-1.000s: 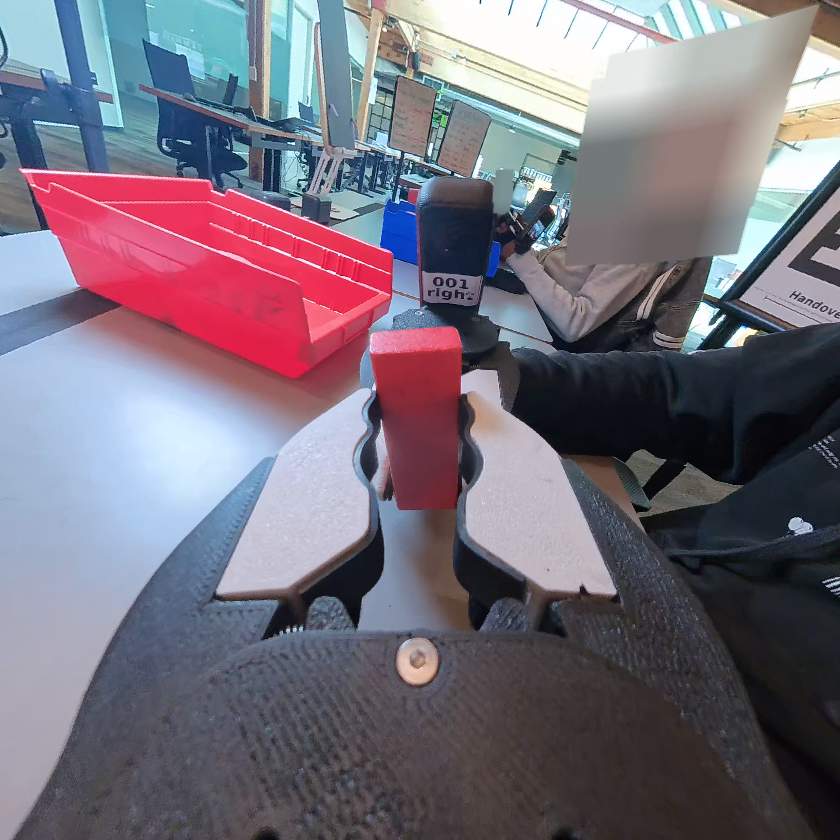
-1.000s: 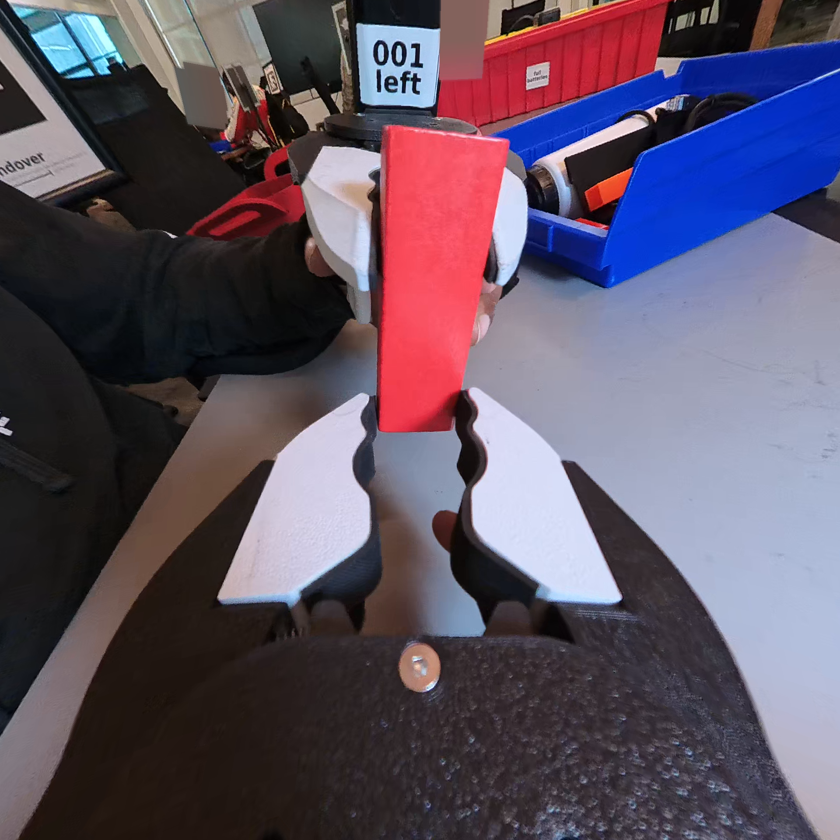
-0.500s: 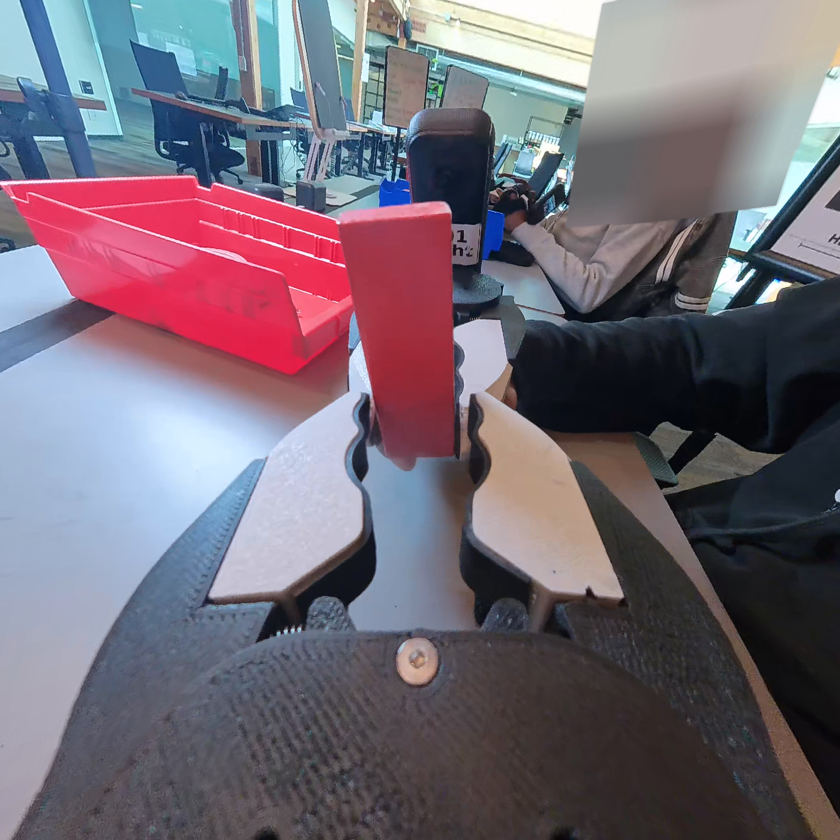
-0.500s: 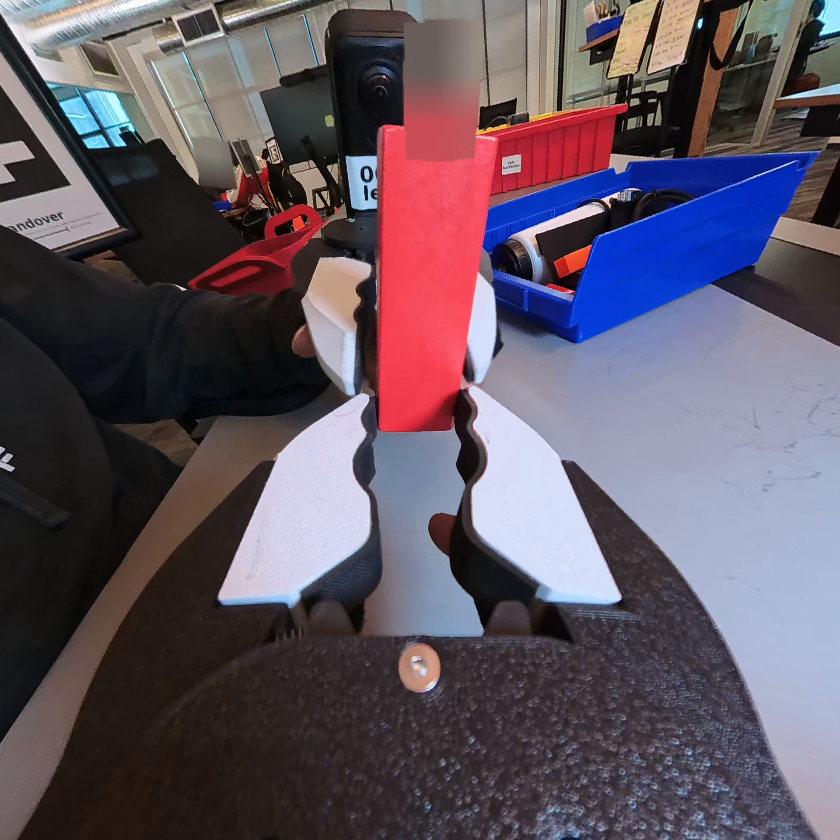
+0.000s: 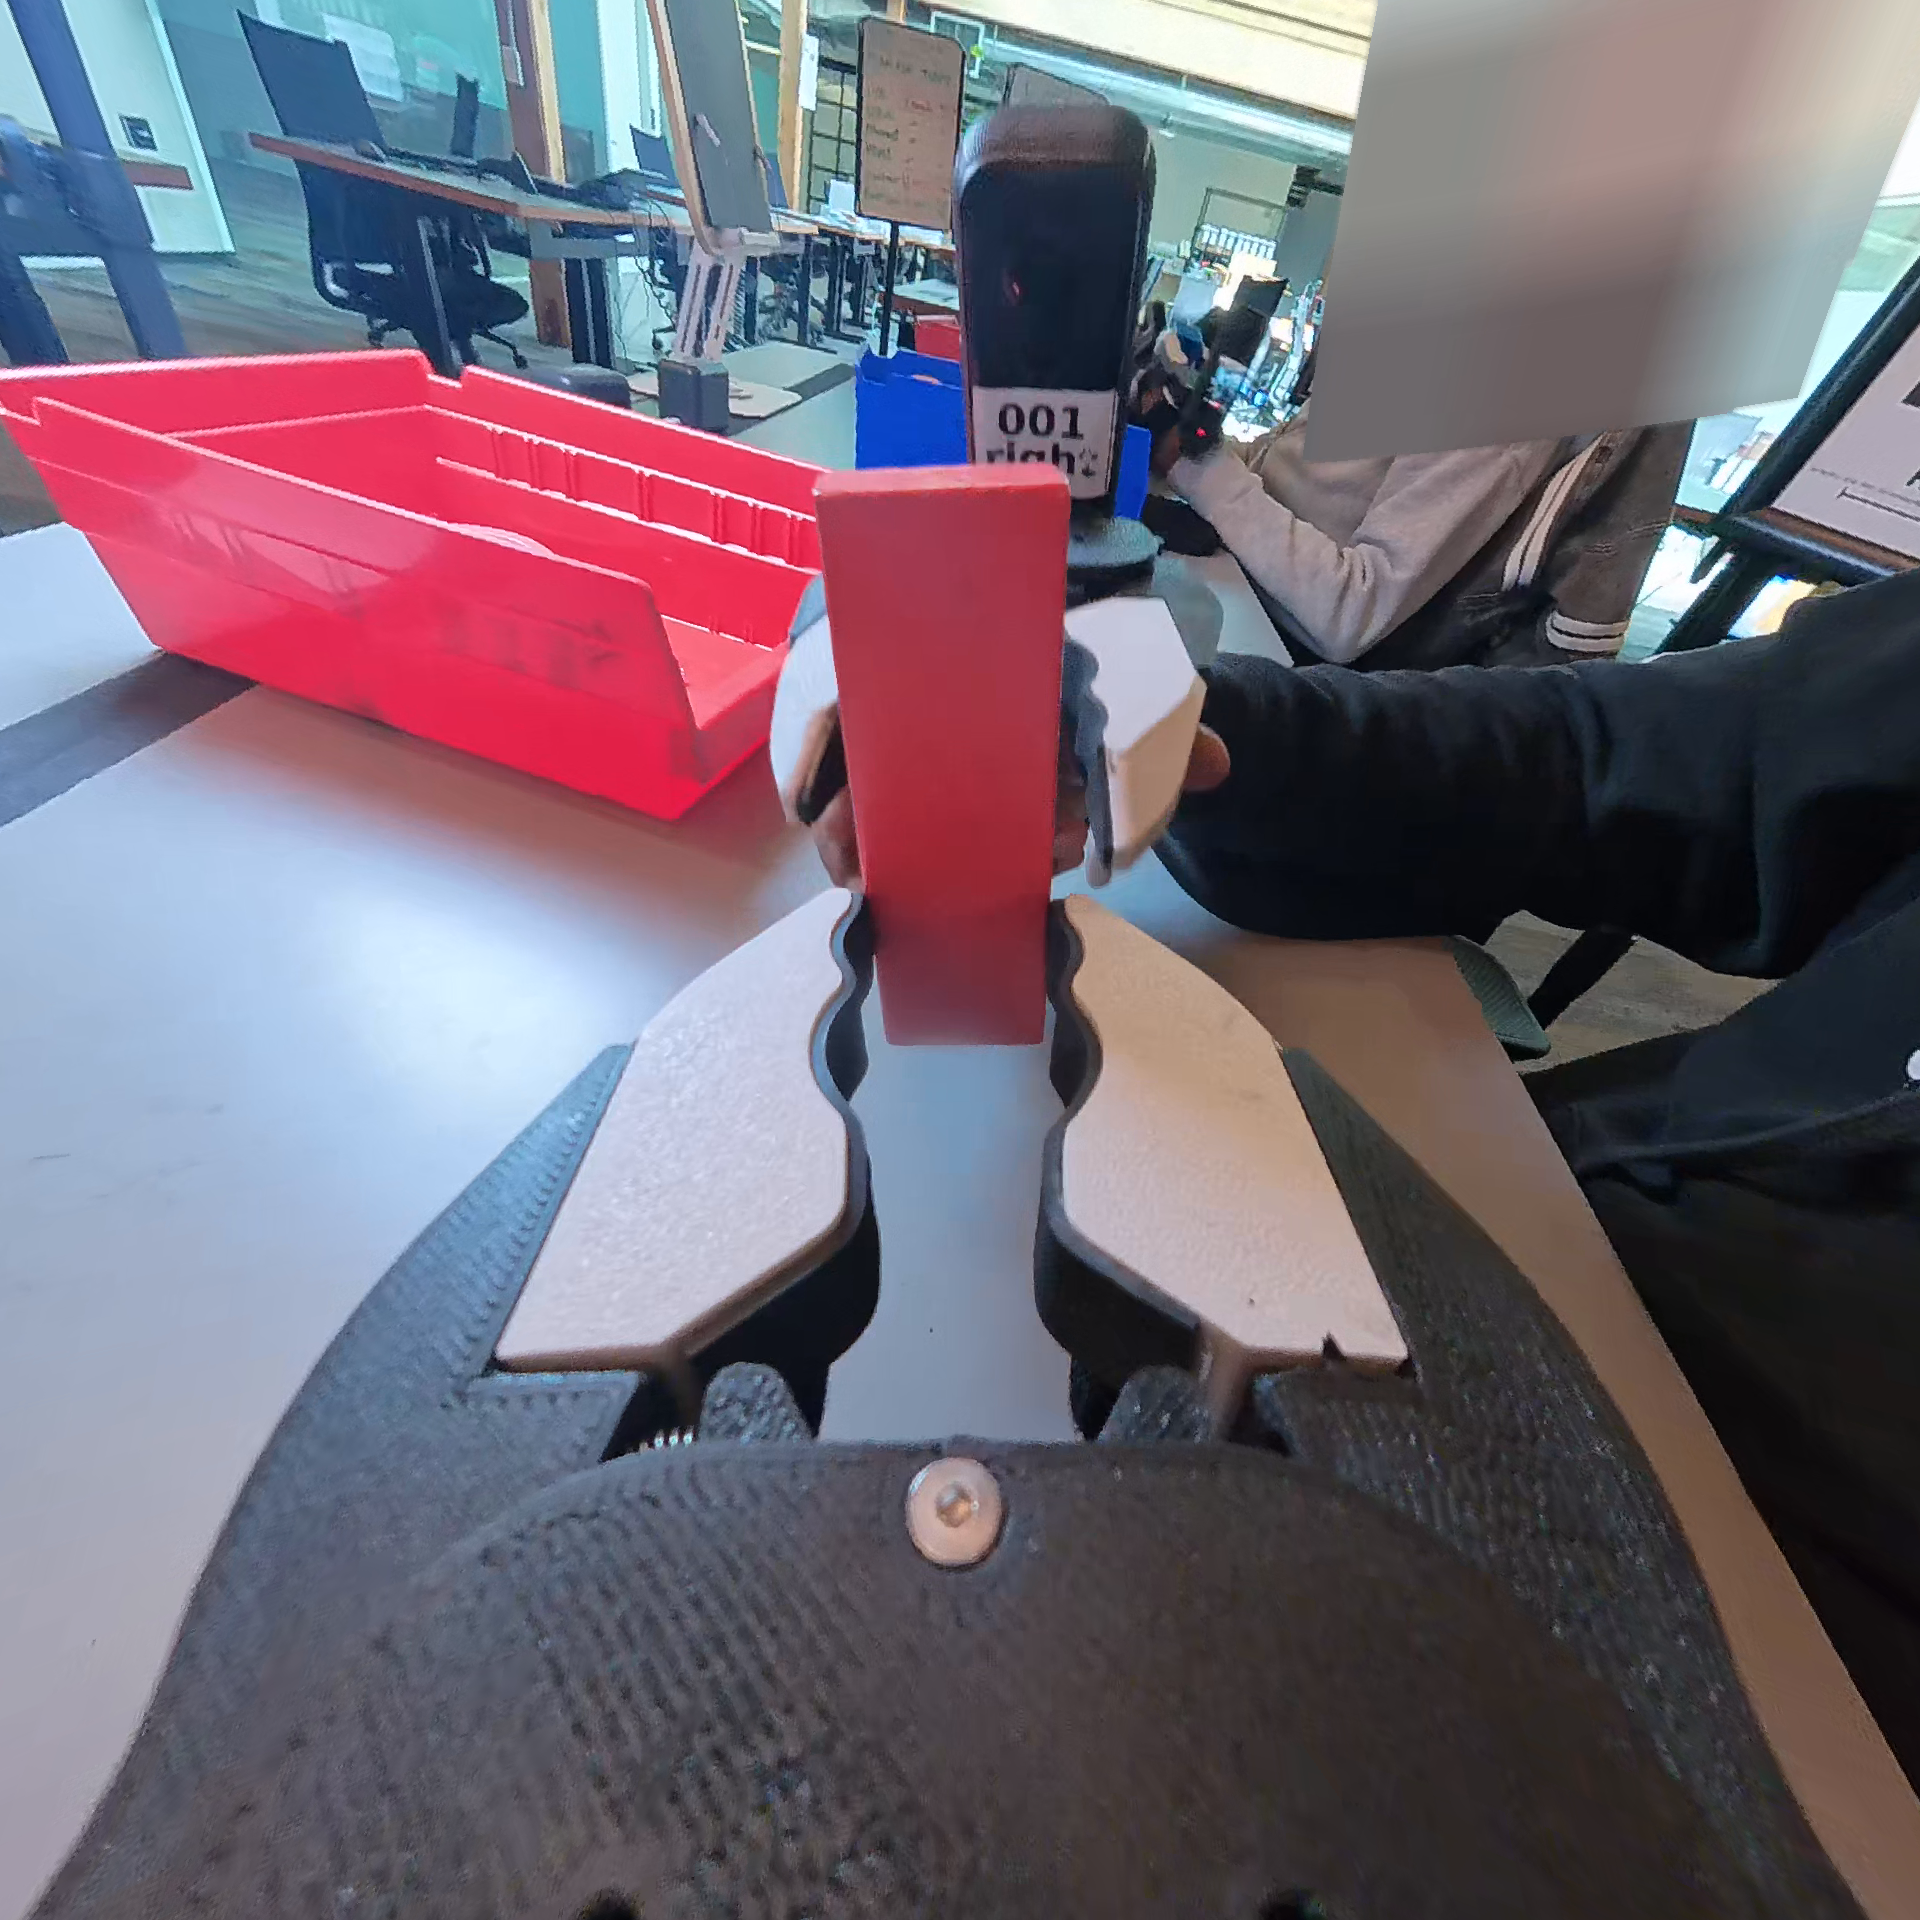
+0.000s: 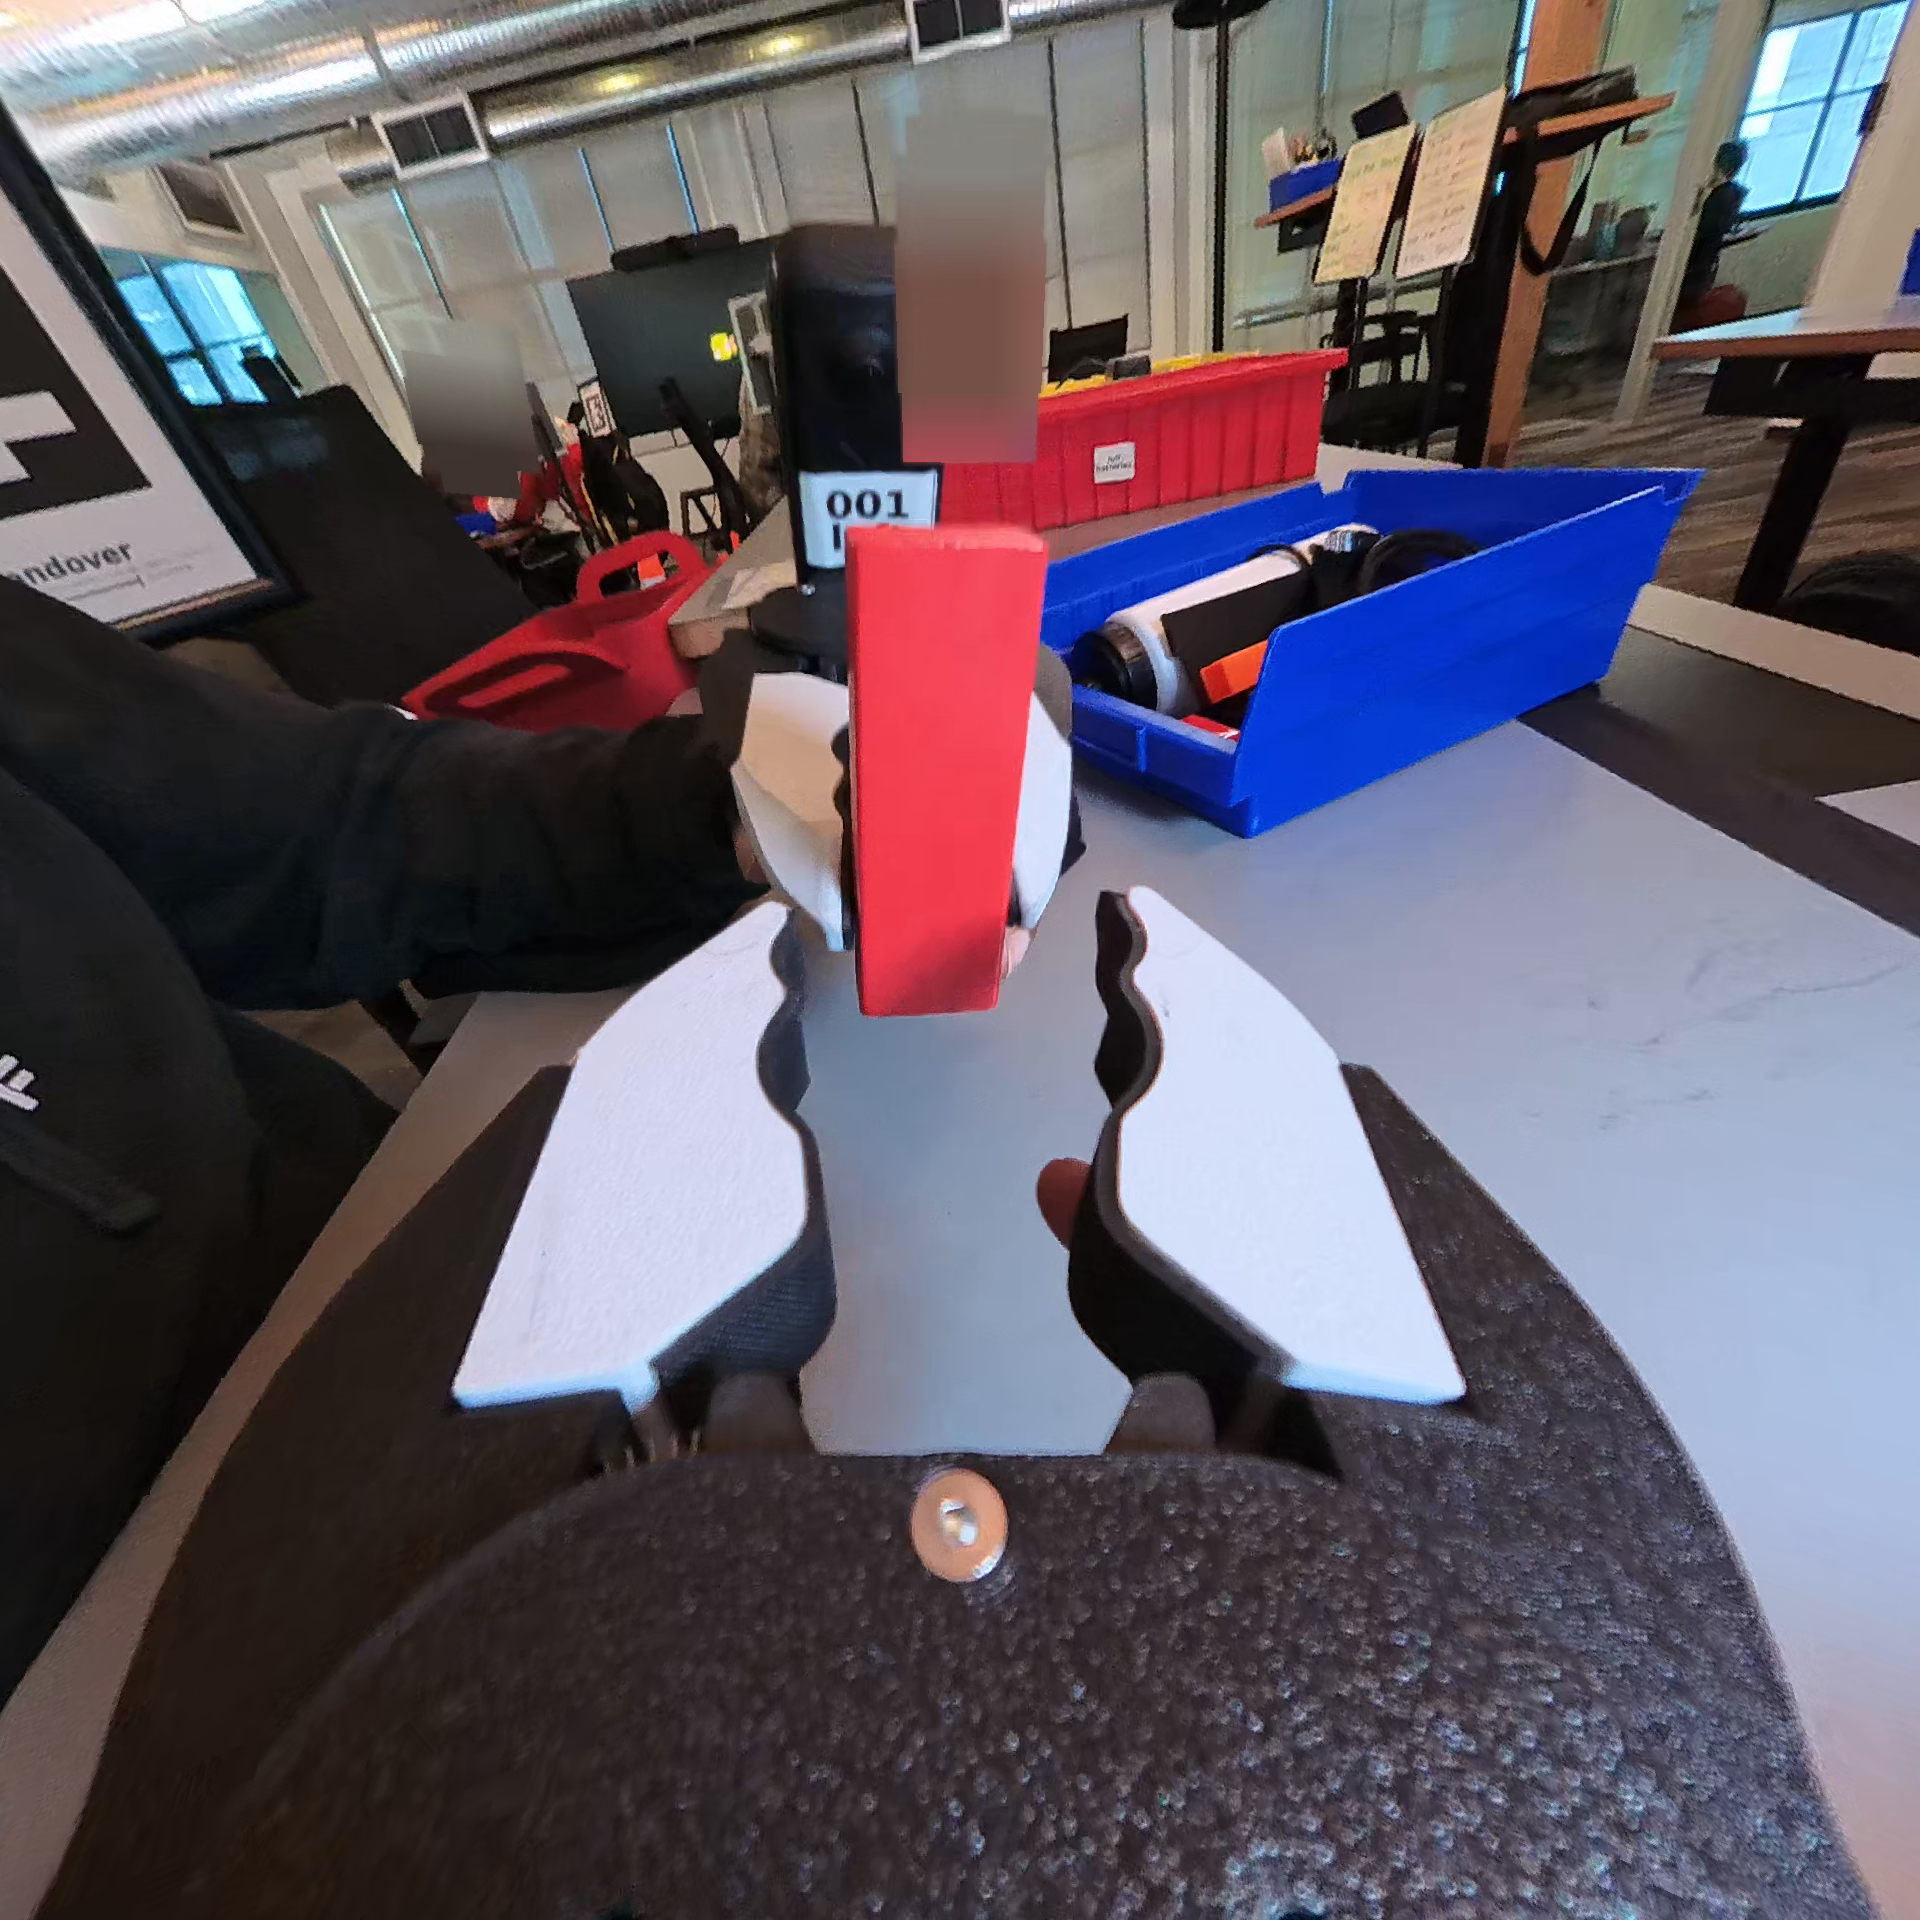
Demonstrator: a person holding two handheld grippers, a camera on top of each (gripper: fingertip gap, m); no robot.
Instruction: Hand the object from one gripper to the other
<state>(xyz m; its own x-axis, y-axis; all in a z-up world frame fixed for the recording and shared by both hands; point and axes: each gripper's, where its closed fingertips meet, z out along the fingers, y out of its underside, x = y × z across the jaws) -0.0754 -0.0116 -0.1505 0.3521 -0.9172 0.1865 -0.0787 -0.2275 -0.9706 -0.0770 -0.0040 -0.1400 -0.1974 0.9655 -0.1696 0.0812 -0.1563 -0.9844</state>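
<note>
A long red block point(image 5: 945, 727) stands upright between the two grippers, above the grey table point(image 5: 312, 987). My left gripper point(image 5: 951, 920) is shut on the block's lower end, both pads touching its sides. My right gripper point(image 6: 951, 914) is open, with a clear gap on each side of the block point(image 6: 935, 779). In the left wrist view the right gripper point(image 5: 966, 727) faces me from behind the block, its white fingers point(image 5: 1138, 707) spread apart. In the right wrist view the left gripper's white fingers point(image 6: 790, 790) clamp the block from the far side.
An empty red bin point(image 5: 416, 582) lies on the table at the left in the left wrist view. A blue bin point(image 6: 1455, 665) with a white cylinder and other items lies at the right in the right wrist view, a red bin point(image 6: 1174, 436) behind it. Black sleeves point(image 5: 1507, 790) hold the grippers. The grippers are tip to tip, or close to it.
The right gripper, shut on the block before, has opened. The left gripper has closed on the block's lower end and now holds it alone.
</note>
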